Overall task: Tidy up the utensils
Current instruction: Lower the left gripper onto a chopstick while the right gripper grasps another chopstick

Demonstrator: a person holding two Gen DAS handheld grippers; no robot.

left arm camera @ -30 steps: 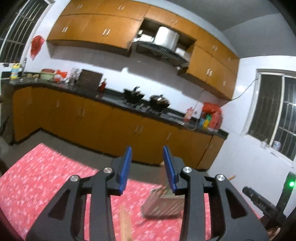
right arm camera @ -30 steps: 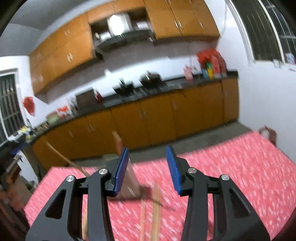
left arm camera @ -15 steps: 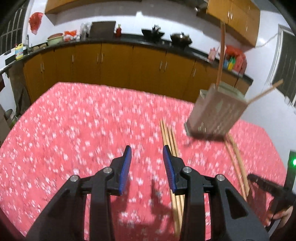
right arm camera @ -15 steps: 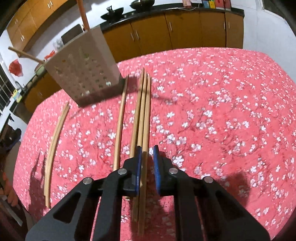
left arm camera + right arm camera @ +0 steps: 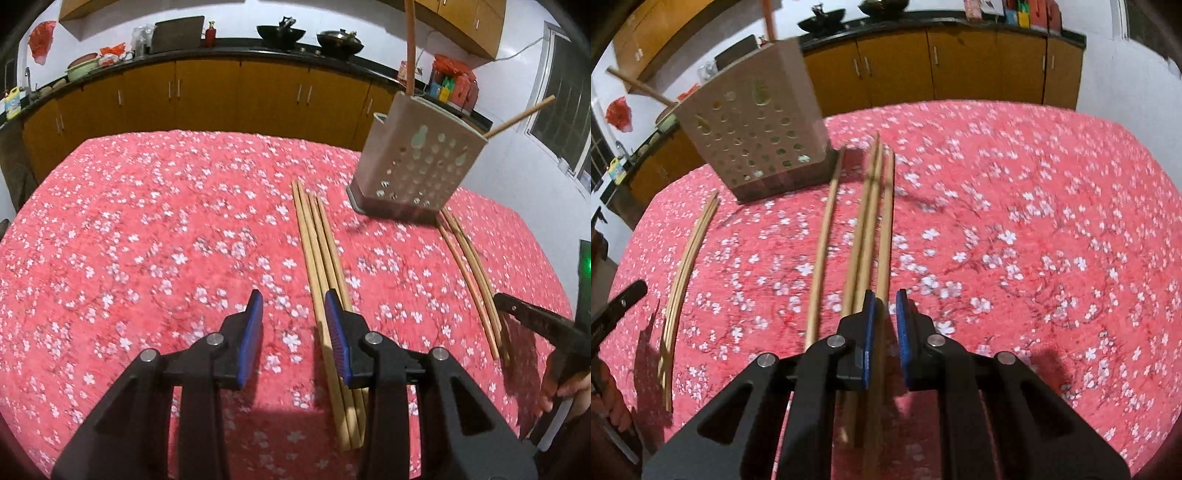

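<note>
Wooden chopsticks lie on a red flowered tablecloth point(image 5: 155, 229). In the left wrist view a bundle of chopsticks point(image 5: 317, 240) runs under the right finger of my left gripper point(image 5: 292, 299). That gripper is open, with only cloth between its pads. A beige perforated utensil holder point(image 5: 417, 166) stands behind and holds two sticks. In the right wrist view my right gripper point(image 5: 884, 297) is shut on the rightmost chopstick point(image 5: 888, 221) of a group of three. A single chopstick point(image 5: 823, 240) lies to their left, in front of the holder point(image 5: 753, 129).
A thin curved pair of chopsticks point(image 5: 469, 266) point(image 5: 687, 258) lies on the holder's other side. A hand with a black tool point(image 5: 535, 325) point(image 5: 620, 306) shows at the frame edge beside that pair. Orange kitchen cabinets point(image 5: 221, 92) stand beyond the table.
Both grippers tipped down from facing the cabinets and sank toward the table. The right jaws closed around a chopstick. The left jaws kept their gap.
</note>
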